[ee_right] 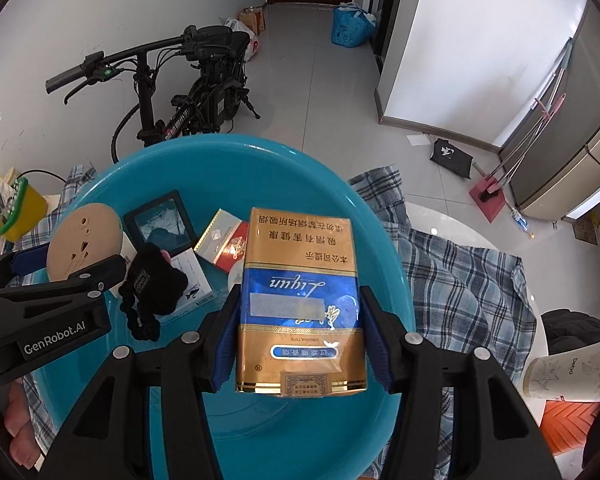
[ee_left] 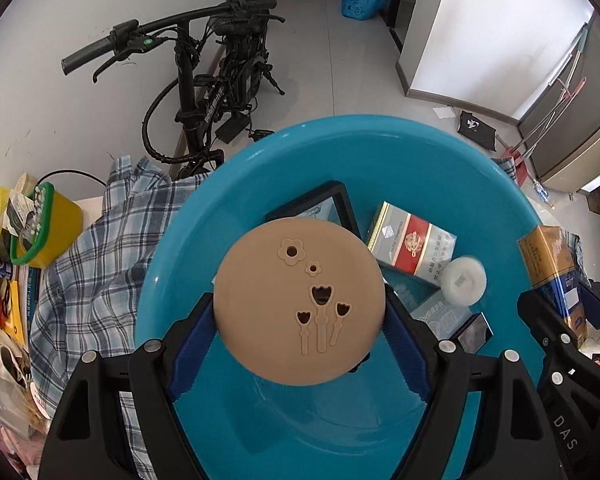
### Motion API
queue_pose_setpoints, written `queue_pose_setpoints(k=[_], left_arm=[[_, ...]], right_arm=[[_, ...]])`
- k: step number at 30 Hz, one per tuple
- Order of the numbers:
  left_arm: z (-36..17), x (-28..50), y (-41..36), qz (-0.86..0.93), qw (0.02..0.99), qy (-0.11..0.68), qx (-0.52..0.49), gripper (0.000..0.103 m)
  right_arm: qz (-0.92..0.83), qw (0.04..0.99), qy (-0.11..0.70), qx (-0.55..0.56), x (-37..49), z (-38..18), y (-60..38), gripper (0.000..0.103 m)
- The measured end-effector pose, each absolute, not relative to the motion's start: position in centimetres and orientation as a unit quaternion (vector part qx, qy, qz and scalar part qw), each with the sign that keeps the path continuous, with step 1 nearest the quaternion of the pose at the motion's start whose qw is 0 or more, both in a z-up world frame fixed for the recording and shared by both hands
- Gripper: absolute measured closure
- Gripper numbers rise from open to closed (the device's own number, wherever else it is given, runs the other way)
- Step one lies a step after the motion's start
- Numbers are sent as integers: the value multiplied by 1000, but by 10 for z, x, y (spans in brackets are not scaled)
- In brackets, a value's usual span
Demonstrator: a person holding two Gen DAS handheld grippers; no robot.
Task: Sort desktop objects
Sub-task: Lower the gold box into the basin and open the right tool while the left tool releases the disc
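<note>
My left gripper point(ee_left: 300, 320) is shut on a tan round disc point(ee_left: 296, 300) with flower cut-outs and holds it over the blue basin point(ee_left: 380, 128). My right gripper point(ee_right: 300, 304) is shut on a gold-and-blue cigarette pack point(ee_right: 300, 280), which it also holds above the basin point(ee_right: 220, 144). In the left wrist view the right gripper point(ee_left: 568, 304) and its pack point(ee_left: 548, 256) show at the right edge. In the right wrist view the left gripper point(ee_right: 68, 264) and the disc point(ee_right: 84, 240) show at the left. In the basin lie a red-and-silver pack point(ee_left: 412, 244), a white round item point(ee_left: 462, 280) and a dark framed item point(ee_right: 160, 224).
A black fabric item with a scrunchie point(ee_right: 156, 284) and small boxes lie in the basin. Plaid cloth point(ee_left: 112, 248) covers the table around it. A yellow tub point(ee_left: 56, 224) and clutter stand left, a paper cup point(ee_right: 572, 372) right. A bicycle point(ee_left: 204, 92) leans against the wall behind.
</note>
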State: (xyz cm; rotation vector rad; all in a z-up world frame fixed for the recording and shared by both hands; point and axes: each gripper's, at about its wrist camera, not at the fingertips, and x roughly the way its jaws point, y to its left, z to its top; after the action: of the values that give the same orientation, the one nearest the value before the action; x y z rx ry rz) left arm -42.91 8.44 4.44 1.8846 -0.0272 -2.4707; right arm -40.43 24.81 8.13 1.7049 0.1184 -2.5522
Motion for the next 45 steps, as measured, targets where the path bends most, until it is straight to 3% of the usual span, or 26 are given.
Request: queue_pose_setpoints(k=[11,28,31,32,36,45], left_arm=[[11,-422,90,-776,20,-23,630,20],[35,-418,85,-803,-13,37,594,18],[38,-416,82,-803,-12,58,592,10],[40,-415,83,-806,-11,52,589,0],[51,-410,94,-821,4,-7,571,0],[58,-407,90,-823,14,-15,568,0]], right_arm=[[-813,36,39,580,-399,43,251,50],[-816,38,33,576,-397,54,257,49],[-817,40,32,574,-395,57,258,49],[-818,41,32,573,-395,58,259,49],[-820,48,33,569,-392,62,257,49],[-821,57,44,567,-390,63,248,48]])
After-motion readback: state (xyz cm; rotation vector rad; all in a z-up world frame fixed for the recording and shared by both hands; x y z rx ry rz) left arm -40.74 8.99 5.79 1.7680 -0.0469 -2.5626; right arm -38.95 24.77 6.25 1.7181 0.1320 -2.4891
